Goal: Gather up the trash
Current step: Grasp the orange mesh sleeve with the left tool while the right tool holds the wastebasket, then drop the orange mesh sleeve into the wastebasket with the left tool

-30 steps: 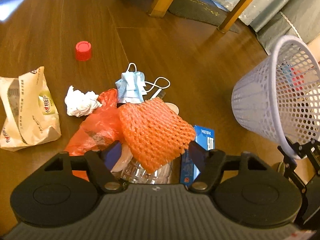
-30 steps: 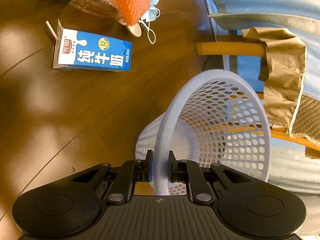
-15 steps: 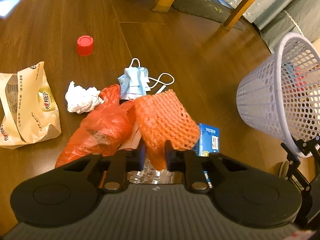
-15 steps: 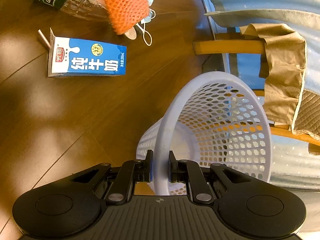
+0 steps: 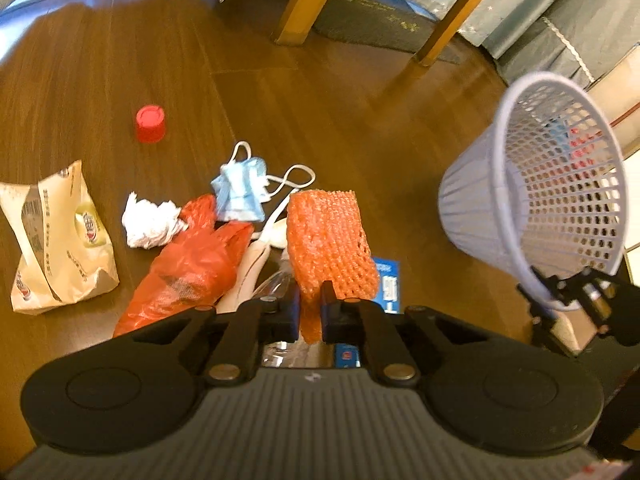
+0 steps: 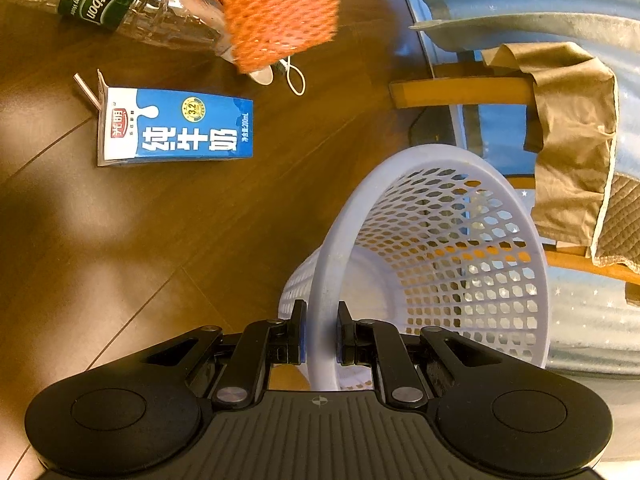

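My left gripper (image 5: 310,306) is shut on the near edge of an orange foam net (image 5: 328,240), which hangs lifted above the trash pile; the same orange net (image 6: 280,20) shows at the top of the right wrist view. My right gripper (image 6: 321,336) is shut on the rim of a tilted pale lavender mesh basket (image 6: 440,248), also seen as the basket (image 5: 532,192) at the right in the left wrist view. On the wooden floor lie a red plastic bag (image 5: 192,268), a blue face mask (image 5: 240,192), crumpled white paper (image 5: 150,224) and a blue milk carton (image 6: 176,128).
A clear plastic bottle (image 6: 120,4) lies beside the carton. A tan paper bag (image 5: 52,236) and a red bottle cap (image 5: 150,123) lie to the left. Wooden chair legs (image 5: 300,4) and a dark mat stand beyond the pile. A brown cloth (image 6: 572,140) drapes over a wooden rail.
The left jaws shut on the orange net's edge, then lifted it off the pile. The right gripper kept its hold on the basket rim.
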### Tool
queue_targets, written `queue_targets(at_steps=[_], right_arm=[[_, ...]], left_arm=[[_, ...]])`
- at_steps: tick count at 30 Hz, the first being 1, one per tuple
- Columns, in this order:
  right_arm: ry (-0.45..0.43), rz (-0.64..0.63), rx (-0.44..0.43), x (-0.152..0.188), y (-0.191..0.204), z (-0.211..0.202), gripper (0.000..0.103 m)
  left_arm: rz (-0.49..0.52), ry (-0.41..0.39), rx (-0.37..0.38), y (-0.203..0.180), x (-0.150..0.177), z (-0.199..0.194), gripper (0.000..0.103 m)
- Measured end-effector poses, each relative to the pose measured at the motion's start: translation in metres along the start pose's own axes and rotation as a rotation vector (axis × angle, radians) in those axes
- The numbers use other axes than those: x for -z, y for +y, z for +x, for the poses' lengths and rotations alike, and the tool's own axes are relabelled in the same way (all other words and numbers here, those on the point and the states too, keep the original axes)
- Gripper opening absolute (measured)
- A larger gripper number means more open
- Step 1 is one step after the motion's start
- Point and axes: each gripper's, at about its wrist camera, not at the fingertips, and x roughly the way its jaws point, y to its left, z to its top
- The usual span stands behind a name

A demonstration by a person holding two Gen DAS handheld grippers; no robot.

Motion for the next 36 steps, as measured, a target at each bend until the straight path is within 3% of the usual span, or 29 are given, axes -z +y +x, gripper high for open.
queue_targets(at_steps=[15,26,28,29,36], right_arm=[[0.001,-0.011,-0.017,-0.003,0.000,-0.003,0.010],[-0.022,-0.004,-0.030,-0.003,0.001,-0.011,0.010],[-0.021,0.000,-0.031,-0.002,0.002,-0.011,0.009],[-0.020,0.002,-0.033,-0.001,0.002,-0.011,0.009],[-0.015,0.022,-0.037,-0.001,-0.002,-0.012,0.010]], left_arm=[[0.142,-0.038,0.102,-0.069,-0.042,-0.060,0.006],[0.275,-0.055,0.210,-0.135,-0.054,-0.045,0.007],[0.268,-0.062,0.238,-0.139,-0.056,-0.039,0.024],[0.260,-0.069,0.239,-0.139,-0.057,-0.036,0.041],[0.274,-0.075,0.198,-0.127,-0.065,-0.042,0.040]])
